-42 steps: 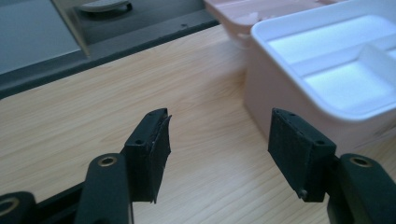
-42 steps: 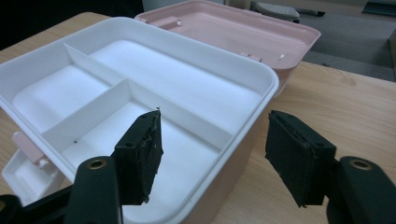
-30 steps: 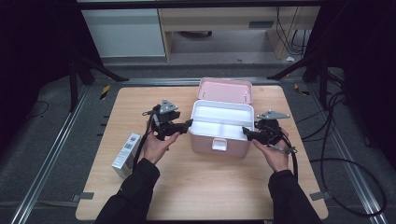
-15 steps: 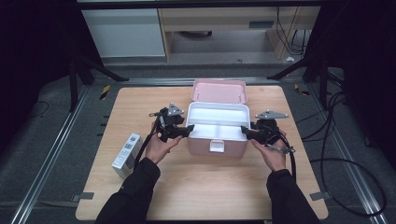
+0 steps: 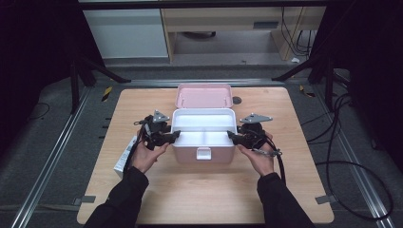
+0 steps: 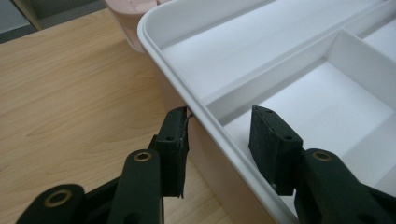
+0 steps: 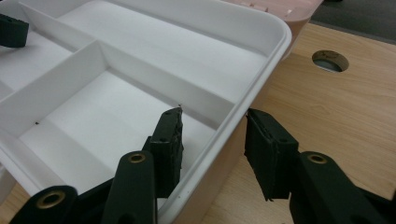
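At about eight o'clock from the middle of the wooden table (image 5: pixel 204 190), a small white carton (image 5: pixel 124 154) lies half under my left forearm, near the table's left edge.

My left gripper (image 5: pixel 170 137) sits at nine o'clock of the pink storage box (image 5: pixel 203 148), right at its left wall. In the left gripper view (image 6: pixel 218 135) the jaws straddle the rim of the white divided tray (image 6: pixel 299 70): one pad is outside, its tip touching the rim's outer lip, the other inside over a tray compartment and apart from the wall. The jaws have just been closing, with the rim between them, but they do not clamp it, so I call this gripper open.

The box stands at the middle of the table, its pink lid (image 5: pixel 204 96) swung back toward twelve o'clock and its white latch (image 5: pixel 203 153) facing me at six o'clock. The tray inside has a long compartment at the back and smaller ones in front.

My right gripper (image 5: pixel 234 136) is at three o'clock of the box. In the right gripper view (image 7: pixel 212 135) its jaws straddle the tray's right rim, one pad inside, one outside above the wood, both clear of the plastic: open, nothing gripped. A round hole (image 5: pixel 236 100) in the tabletop lies at about one o'clock from the box.
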`<state>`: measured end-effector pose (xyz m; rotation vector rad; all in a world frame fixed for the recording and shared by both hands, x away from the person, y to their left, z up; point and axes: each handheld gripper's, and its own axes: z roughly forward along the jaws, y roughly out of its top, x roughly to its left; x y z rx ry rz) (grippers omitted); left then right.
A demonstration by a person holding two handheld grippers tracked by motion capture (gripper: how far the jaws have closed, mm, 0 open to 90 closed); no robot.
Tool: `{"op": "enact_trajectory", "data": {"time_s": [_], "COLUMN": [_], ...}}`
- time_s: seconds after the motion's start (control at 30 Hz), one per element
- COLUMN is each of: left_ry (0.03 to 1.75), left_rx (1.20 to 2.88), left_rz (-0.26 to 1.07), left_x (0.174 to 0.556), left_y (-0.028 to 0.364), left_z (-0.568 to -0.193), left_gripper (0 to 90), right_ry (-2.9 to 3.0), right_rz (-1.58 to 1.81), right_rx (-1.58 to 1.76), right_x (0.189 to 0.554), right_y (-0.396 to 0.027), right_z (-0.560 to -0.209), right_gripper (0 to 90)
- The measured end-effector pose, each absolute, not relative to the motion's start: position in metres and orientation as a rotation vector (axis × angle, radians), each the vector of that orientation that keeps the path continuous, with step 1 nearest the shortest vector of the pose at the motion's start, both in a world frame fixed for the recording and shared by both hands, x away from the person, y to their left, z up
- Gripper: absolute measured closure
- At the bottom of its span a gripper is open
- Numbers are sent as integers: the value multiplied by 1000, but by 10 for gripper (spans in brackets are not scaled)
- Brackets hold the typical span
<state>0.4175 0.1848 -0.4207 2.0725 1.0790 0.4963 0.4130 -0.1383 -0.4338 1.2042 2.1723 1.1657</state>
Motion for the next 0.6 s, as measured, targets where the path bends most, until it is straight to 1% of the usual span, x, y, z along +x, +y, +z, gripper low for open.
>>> {"op": "enact_trajectory", "data": {"time_s": [0.6], "left_ry": [1095], "left_rx": [2059], "left_rz": [512], "left_x": [412], "left_y": [187], "left_z": [-421], "left_gripper": [588], "right_ry": [2175], "right_rz": [1145], "right_rx": [1223], "right_x": [406], "right_y": [-131], "right_z": [-432], "right_gripper": [586]}}
